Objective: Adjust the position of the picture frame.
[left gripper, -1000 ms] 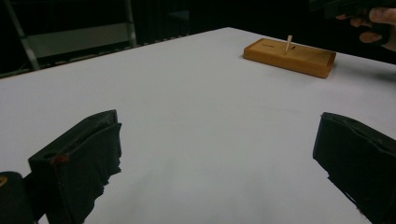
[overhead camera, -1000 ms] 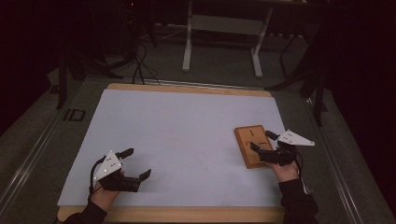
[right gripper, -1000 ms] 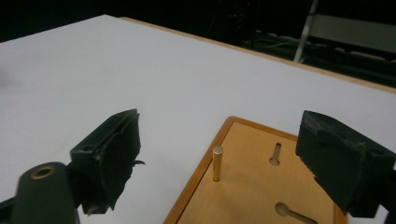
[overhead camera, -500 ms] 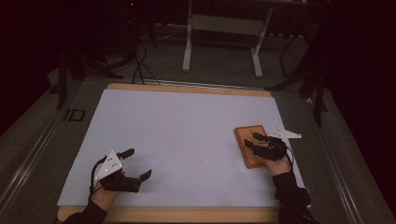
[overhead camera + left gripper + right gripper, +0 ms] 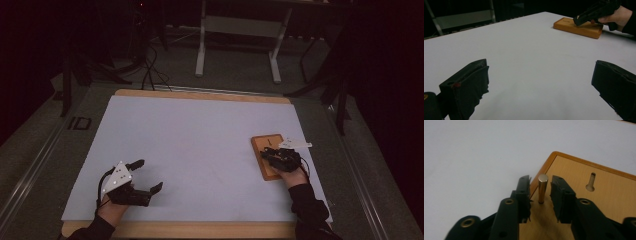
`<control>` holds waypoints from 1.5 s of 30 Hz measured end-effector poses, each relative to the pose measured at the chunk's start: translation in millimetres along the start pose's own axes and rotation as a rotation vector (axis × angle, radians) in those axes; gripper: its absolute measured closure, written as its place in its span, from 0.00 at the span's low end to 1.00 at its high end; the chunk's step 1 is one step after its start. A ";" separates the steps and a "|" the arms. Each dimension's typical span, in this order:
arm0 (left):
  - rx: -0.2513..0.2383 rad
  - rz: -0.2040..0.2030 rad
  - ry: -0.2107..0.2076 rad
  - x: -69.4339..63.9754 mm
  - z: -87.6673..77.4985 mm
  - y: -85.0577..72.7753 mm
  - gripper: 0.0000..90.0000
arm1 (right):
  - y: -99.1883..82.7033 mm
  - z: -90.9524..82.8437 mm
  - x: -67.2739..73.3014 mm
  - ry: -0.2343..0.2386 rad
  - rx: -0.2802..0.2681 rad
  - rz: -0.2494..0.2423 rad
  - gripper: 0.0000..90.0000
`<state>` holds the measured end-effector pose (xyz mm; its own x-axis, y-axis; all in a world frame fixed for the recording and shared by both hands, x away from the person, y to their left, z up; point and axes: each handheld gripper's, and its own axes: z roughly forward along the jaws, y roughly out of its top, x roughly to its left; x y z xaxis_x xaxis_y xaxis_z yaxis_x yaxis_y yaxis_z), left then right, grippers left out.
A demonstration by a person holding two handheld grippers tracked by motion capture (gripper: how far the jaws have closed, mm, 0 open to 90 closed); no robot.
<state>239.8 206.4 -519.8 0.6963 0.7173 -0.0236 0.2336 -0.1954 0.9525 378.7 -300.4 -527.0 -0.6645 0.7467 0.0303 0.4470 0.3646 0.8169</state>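
Pin [image 5: 542, 189] stood upright in wooden block [image 5: 599, 202], right side of white mat [image 5: 190, 150]. Right gripper [image 5: 541, 197] jaws had just been closing, flanking pin, small gaps both sides. Left gripper [image 5: 145, 176] jaws wide apart, nothing between. "ID" on floor [image 5: 79, 123].

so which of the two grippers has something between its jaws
The right gripper: a metal pin standing upright in the wooden board sits between its jaws, which have just been closing. The left gripper gapes over bare table.

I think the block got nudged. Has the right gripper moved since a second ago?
Yes. The right gripper has come left over the wooden block, its jaws closing around the upright metal pin.
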 end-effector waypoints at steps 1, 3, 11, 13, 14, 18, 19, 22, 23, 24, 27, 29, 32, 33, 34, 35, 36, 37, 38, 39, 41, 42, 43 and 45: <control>0.000 0.003 0.000 -0.1 -0.1 0.1 0.01 | -0.9 0.9 -0.4 0.002 -0.001 0.001 0.79; -0.001 0.004 0.000 -0.2 -0.3 0.1 0.02 | -3.1 2.3 -1.0 0.002 -0.002 0.004 0.82; 0.003 0.004 -0.001 -0.2 0.3 -0.3 0.01 | -6.3 3.1 -2.0 0.010 -0.014 0.010 0.93; 0.003 0.004 -0.001 -0.2 0.6 -0.4 0.01 | -6.2 3.3 -1.5 0.005 -0.013 0.005 0.93; 0.004 0.003 -0.001 -0.1 0.6 -0.4 0.01 | -6.2 3.2 -2.0 0.009 -0.013 0.008 0.94; 0.003 0.006 0.001 0.0 0.1 -0.3 0.01 | -4.2 2.8 -0.7 -0.002 0.000 -0.008 0.94; 0.003 0.007 0.002 0.0 0.0 -0.3 0.01 | -3.7 2.8 -0.9 -0.001 0.002 -0.008 0.95; 0.004 0.009 0.003 0.1 -0.2 -0.3 0.02 | -3.0 2.5 -0.3 -0.006 0.008 -0.011 0.95; 0.004 0.009 0.003 0.1 -0.2 -0.3 0.01 | -3.0 2.5 -0.3 -0.006 0.008 -0.011 0.95; 0.005 0.008 0.003 0.1 -0.3 -0.4 0.01 | -2.7 2.1 -0.3 -0.005 0.010 -0.014 0.95; 0.006 0.011 0.004 0.0 -0.4 -0.2 0.02 | -0.9 -1.3 -0.8 -0.004 0.004 -0.017 0.95; 0.007 0.012 0.003 -0.1 -0.3 -0.2 0.01 | -0.4 -1.7 -0.6 -0.003 0.003 -0.020 0.95; 0.008 0.013 0.002 -0.3 -0.1 -0.2 0.01 | 0.9 -4.9 -2.9 0.014 0.000 -0.012 0.95; 0.008 0.013 0.002 -0.3 -0.1 -0.2 0.01 | 0.9 -4.9 -2.9 0.014 0.000 -0.012 0.95; 0.008 0.013 0.002 -0.3 -0.1 -0.2 0.02 | 0.9 -4.9 -2.9 0.014 0.000 -0.012 0.95; 0.009 0.011 0.002 -0.3 0.1 -0.3 0.02 | 1.1 -5.7 -3.7 0.018 -0.002 -0.008 0.95; 0.009 0.011 0.002 -0.2 0.1 -0.3 0.01 | 2.5 -7.6 -4.0 0.013 -0.005 -0.002 0.95; 0.008 0.010 0.002 -0.2 0.1 -0.3 0.02 | 2.9 -8.4 -4.1 0.013 -0.008 -0.003 0.95; 0.008 0.010 0.002 -0.2 0.1 -0.3 0.02 | 3.4 -9.4 -4.3 0.010 -0.013 0.005 0.95; 0.009 0.010 0.002 -0.2 0.1 -0.3 0.02 | 4.3 -10.9 -5.0 0.015 -0.016 0.002 0.95; 0.009 0.011 0.002 -0.3 0.3 -0.3 0.01 | 5.0 -11.9 -5.3 0.017 -0.018 0.001 0.95; 0.009 0.011 0.002 -0.4 0.3 -0.3 0.01 | 7.7 -14.4 -5.6 0.014 -0.027 0.002 0.95; 0.009 0.011 0.002 -0.4 0.3 -0.3 0.02 | 9.1 -15.7 -5.9 0.017 -0.031 0.000 0.95; 0.009 0.011 0.002 -0.4 0.4 -0.4 0.02 | 12.7 -18.0 -5.7 0.014 -0.035 -0.005 0.95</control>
<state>239.8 205.9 -520.3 0.6977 0.7162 -0.0127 0.2323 -0.2095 0.9498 377.4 -310.0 -506.4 -0.6754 0.7366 0.0338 0.4223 0.3488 0.8366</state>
